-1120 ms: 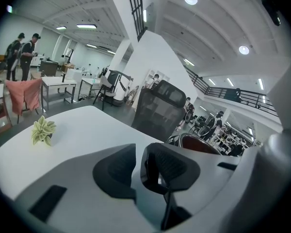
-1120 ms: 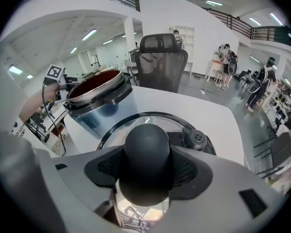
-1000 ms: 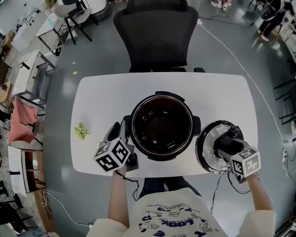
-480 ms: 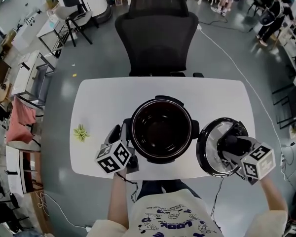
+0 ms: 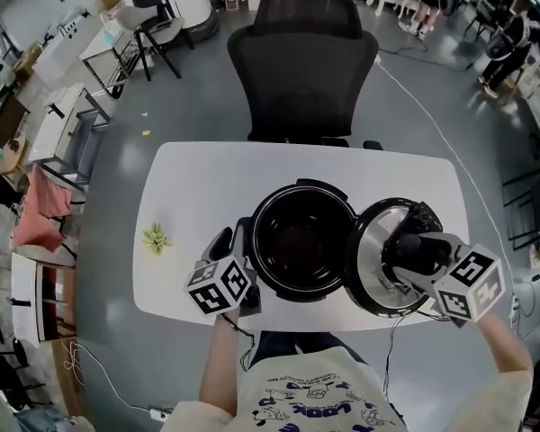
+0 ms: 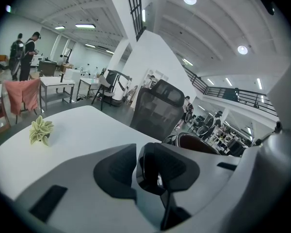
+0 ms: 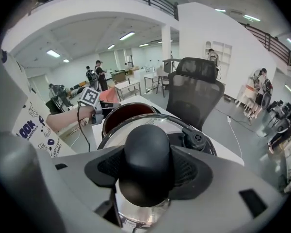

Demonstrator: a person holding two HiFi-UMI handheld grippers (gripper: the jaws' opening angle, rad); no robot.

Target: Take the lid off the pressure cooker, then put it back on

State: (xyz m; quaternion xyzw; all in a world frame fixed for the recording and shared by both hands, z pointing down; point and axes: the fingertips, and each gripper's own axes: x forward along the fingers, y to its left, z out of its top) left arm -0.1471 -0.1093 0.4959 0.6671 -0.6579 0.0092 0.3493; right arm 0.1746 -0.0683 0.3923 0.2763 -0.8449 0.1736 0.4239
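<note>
Two grippers: you've got both of them clamped on something, one on each side of the pressure cooker [image 5: 303, 193] [image 7: 126, 106] [image 6: 196, 142] in the middle of the white table [image 5: 189, 196].
Left gripper [image 5: 235, 241] [image 6: 143, 166]: it's down at the cooker's left near side with its jaws drawn narrow. They pinch a black side handle [image 6: 151, 176], and the cooker's rim shows just beyond.
Right gripper [image 5: 410, 254] [image 7: 148, 168]: your jaws are spread about as wide as the fat black knob [image 5: 405, 244] [image 7: 148, 152]. A pad presses each flank of it, and you're carrying the lid by it.
Lid [image 5: 371, 250] [image 7: 117, 134]: it's off the pot and held at the cooker's right, tilted rather than flat. In the head view its left edge overlaps the cooker's right rim, but I can't tell whether the two touch.
Cooker: it stands upright and uncovered, and you can look straight into the dark inner pot.
Valve [image 7: 199, 139]: there's a round black fitting on the lid, just right of the knob in the right gripper view.
Plant [image 5: 155, 238] [image 6: 40, 130]: a small green sprig sits on the table's left part, well apart from the cooker.
Chair [image 5: 306, 61] [image 7: 194, 89] [image 6: 157, 108]: a black office chair stands at the table's far edge.
</note>
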